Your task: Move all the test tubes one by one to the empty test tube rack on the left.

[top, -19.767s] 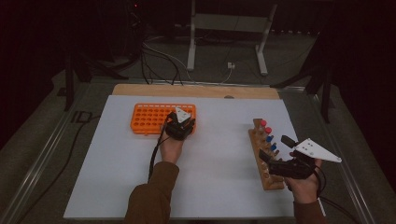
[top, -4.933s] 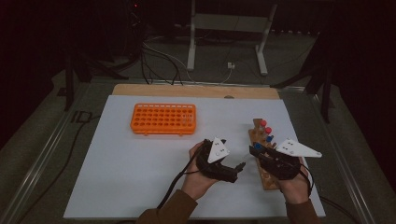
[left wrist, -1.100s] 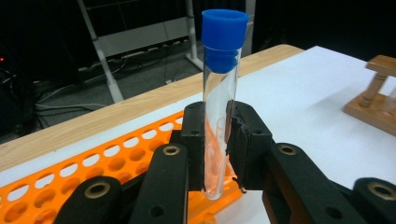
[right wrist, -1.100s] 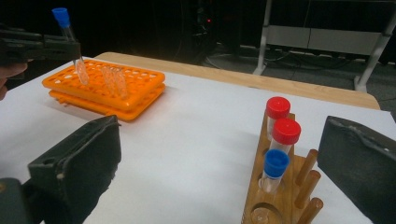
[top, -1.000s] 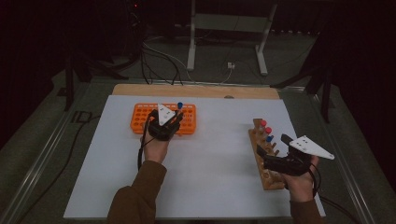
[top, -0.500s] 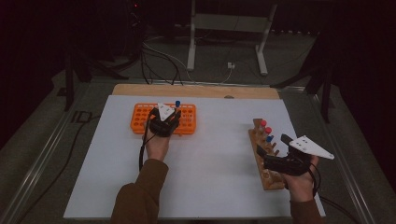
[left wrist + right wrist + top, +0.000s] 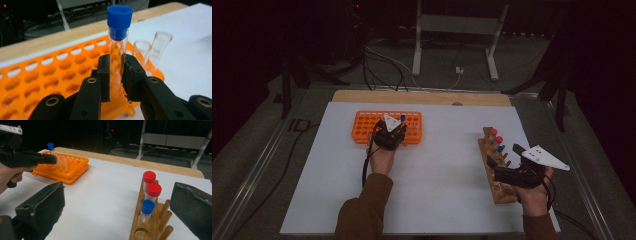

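My left gripper (image 7: 115, 75) is clamped on the blue-capped tube (image 7: 117, 47) over the orange rack (image 7: 50, 75); I'd keep it upright and sink it straight into a hole. Right gripper (image 7: 117, 215) sits wide open, empty, beside the wooden stand (image 7: 150, 225).

The table (image 7: 432, 200) is seen from above and behind the person, looking forward and down. The orange rack (image 7: 50, 72) is viewed at close range along the left claw (image 7: 115, 75). From the right claw (image 7: 117, 210), the wooden stand (image 7: 150, 225) is seen near, and the same orange rack farther off.
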Tool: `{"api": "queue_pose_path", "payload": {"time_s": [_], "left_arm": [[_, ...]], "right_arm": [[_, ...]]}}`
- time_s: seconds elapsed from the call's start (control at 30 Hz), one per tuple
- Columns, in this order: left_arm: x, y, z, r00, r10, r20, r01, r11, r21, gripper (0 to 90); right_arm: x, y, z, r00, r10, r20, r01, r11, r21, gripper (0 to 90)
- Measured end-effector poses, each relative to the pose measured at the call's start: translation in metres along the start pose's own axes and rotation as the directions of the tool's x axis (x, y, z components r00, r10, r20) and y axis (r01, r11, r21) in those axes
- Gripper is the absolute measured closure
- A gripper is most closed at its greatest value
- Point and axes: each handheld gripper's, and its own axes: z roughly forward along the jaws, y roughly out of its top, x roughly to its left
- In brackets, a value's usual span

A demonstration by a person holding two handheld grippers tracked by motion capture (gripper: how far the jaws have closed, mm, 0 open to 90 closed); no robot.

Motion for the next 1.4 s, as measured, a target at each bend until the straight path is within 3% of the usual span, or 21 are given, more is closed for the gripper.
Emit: {"api": "queue_pose_path", "payload": {"time_s": [0.13, 0.27, 0.6, 0.8, 0.97, 1.1, 1.27, 1.4], "left_arm": [[0.000, -0.002, 0.001, 1.0000, -0.002, 0.008, 0.002, 0.9998, 0.019, 77.8], [-0.002, -0.004, 0.005, 0.9997, 0.021, 0.013, -0.021, 0.9976, 0.066, 77.9], [0.001, -0.007, 0.004, 0.9999, -0.011, 0.013, 0.011, 0.9981, 0.061, 76.4], [0.006, -0.011, -0.004, 0.9990, -0.045, 0.008, 0.044, 0.9981, 0.042, 65.0], [0.012, -0.011, -0.019, 0.9958, -0.083, 0.038, 0.083, 0.9966, 0.005, 55.0], [0.017, -0.010, -0.035, 0.9890, -0.128, 0.074, 0.131, 0.9907, -0.036, 43.7], [0.017, -0.011, -0.057, 0.9803, -0.177, 0.087, 0.185, 0.9788, -0.088, 24.9], [0.014, -0.012, -0.071, 0.9803, -0.170, 0.101, 0.180, 0.9781, -0.104, 11.7]], "right_arm": [[0.000, 0.000, 0.001, 1.0000, -0.003, 0.002, 0.003, 1.000, 0.003, 0.1], [0.001, 0.000, 0.000, 1.0000, -0.002, 0.000, 0.002, 1.000, 0.003, 0.1], [-0.005, 0.000, -0.001, 0.9998, 0.009, 0.018, -0.008, 1.000, -0.005, 0.2], [-0.008, -0.001, -0.001, 0.9997, 0.012, 0.019, -0.012, 1.000, 0.001, 0.2], [-0.014, 0.000, -0.002, 0.9994, 0.023, 0.027, -0.023, 1.000, -0.004, 2.7], [-0.022, 0.004, -0.003, 0.9991, 0.023, 0.035, -0.023, 1.000, -0.004, 4.0], [-0.028, 0.005, 0.003, 0.9987, -0.038, 0.033, 0.038, 0.999, 0.018, 15.6], [-0.033, 0.003, 0.015, 0.9989, -0.044, 0.020, 0.043, 0.998, 0.051, 26.3]]}}
